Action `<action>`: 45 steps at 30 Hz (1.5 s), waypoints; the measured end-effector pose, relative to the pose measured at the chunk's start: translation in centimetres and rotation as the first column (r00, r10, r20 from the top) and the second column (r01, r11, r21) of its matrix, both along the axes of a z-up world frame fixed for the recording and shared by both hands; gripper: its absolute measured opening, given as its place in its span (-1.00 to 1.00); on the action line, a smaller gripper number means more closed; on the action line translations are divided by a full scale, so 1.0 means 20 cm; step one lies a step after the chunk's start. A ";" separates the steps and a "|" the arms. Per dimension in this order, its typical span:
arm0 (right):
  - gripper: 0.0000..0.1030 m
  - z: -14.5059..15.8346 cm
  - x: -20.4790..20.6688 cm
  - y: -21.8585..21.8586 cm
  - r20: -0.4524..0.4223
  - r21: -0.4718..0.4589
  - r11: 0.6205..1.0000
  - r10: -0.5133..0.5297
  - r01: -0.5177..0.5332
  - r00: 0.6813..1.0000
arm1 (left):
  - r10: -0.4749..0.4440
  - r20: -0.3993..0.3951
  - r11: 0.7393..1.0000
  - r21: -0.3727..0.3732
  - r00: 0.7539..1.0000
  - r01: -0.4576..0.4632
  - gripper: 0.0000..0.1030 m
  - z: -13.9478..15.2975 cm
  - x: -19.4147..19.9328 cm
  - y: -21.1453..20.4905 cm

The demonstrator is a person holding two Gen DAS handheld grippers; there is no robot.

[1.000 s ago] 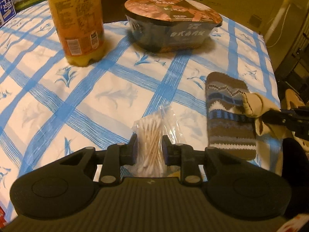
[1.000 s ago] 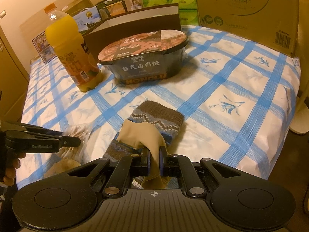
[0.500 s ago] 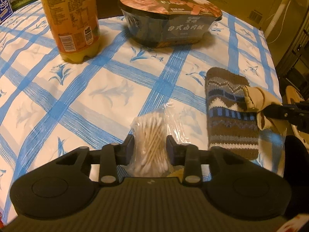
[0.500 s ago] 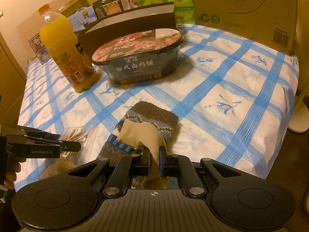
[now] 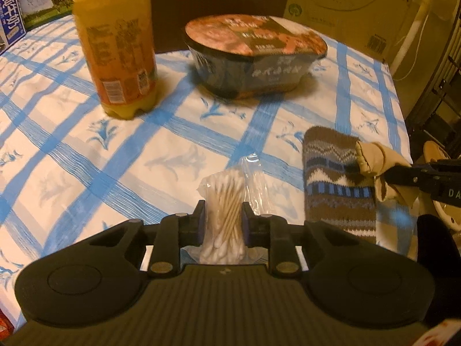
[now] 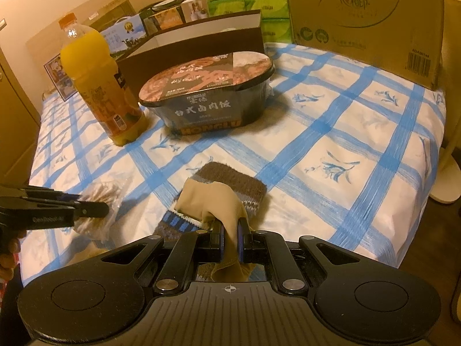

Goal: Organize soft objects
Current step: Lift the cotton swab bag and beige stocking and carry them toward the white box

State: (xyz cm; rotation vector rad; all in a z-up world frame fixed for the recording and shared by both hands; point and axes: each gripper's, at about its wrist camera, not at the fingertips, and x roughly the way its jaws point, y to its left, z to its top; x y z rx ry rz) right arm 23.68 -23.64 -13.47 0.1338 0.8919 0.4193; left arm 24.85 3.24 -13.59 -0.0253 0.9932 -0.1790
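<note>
Since a second ago we have tipped our left view slightly, so the bottle (image 5: pixel 115 49) and the bowl (image 5: pixel 253 57) sit lower in it and the dark box (image 5: pixel 216 14) behind them shows; the right view looks almost unchanged. Our left claw (image 5: pixel 223 220) is closing on the swab bag (image 5: pixel 224 201), a clear plastic packet of cotton swabs, and its pads (image 5: pixel 201 222) already press both sides of the bundle, so the opening is narrow with the bag between. That bag is at the near edge of the counter (image 5: pixel 72 144), which wears a white cloth with blue checks. Just right of it lies the knitted sock (image 5: pixel 337 187), brown, blue and white, flat on the cloth. Our right claw (image 6: pixel 230 243) is nearly closed and pinches the beige stocking (image 6: pixel 210 201), whose free end is draped over the sock's near half. In the left view this claw (image 5: pixel 403 174) reaches in from the right, the stocking (image 5: pixel 371 158) bunched at its tip. A hand (image 6: pixel 8 248) holds the left claw (image 6: pixel 98 209) at the edge of the right view, where the swab bag (image 6: pixel 99 196) shows beside it. Farther back the bottle (image 6: pixel 100 86) stands upright left of the lidded bowl (image 6: pixel 207 92), well apart from the soft things, with a cardboard carton (image 6: pixel 363 11) behind.
</note>
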 end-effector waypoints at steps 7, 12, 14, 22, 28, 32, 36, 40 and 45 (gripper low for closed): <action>-0.83 0.01 -0.01 0.01 0.006 0.005 1.000 0.003 -0.003 1.000 | 0.023 0.014 1.000 0.006 1.000 -0.023 -0.59 0.04 -0.02 0.04; -0.83 0.03 -0.01 0.02 0.012 0.008 1.000 0.008 -0.008 1.000 | 0.039 0.019 0.999 0.007 0.999 -0.039 -0.59 0.05 -0.04 0.07; -0.83 0.03 -0.01 0.02 0.016 0.010 1.000 0.009 -0.009 1.000 | 0.046 0.019 0.999 0.009 0.999 -0.046 -0.59 0.06 -0.05 0.08; -0.83 0.05 0.00 0.03 0.025 0.020 1.000 0.017 -0.018 1.000 | 0.075 0.039 0.997 0.016 0.996 -0.076 -0.59 0.11 -0.06 0.14; -0.83 0.09 0.01 0.04 0.042 0.031 0.999 0.028 -0.029 0.999 | 0.079 0.069 0.996 0.025 0.994 -0.081 -0.59 0.16 -0.05 0.15; -0.83 0.11 0.03 0.06 0.047 0.042 0.998 0.036 -0.038 0.998 | 0.087 0.081 0.996 0.028 0.993 -0.090 -0.59 0.19 -0.04 0.16; -0.83 0.13 0.06 0.08 0.052 0.058 0.997 0.045 -0.048 0.998 | 0.104 0.089 0.993 0.038 0.991 -0.108 -0.59 0.20 -0.04 0.22; -0.83 0.15 0.11 0.12 0.055 0.090 0.994 0.055 -0.060 0.997 | 0.129 0.105 0.989 0.053 0.986 -0.136 -0.59 0.22 -0.02 0.30; -0.83 0.21 0.20 0.21 0.064 0.145 0.986 0.073 -0.082 0.995 | 0.159 0.138 0.984 0.062 0.978 -0.169 -0.59 0.27 0.03 0.44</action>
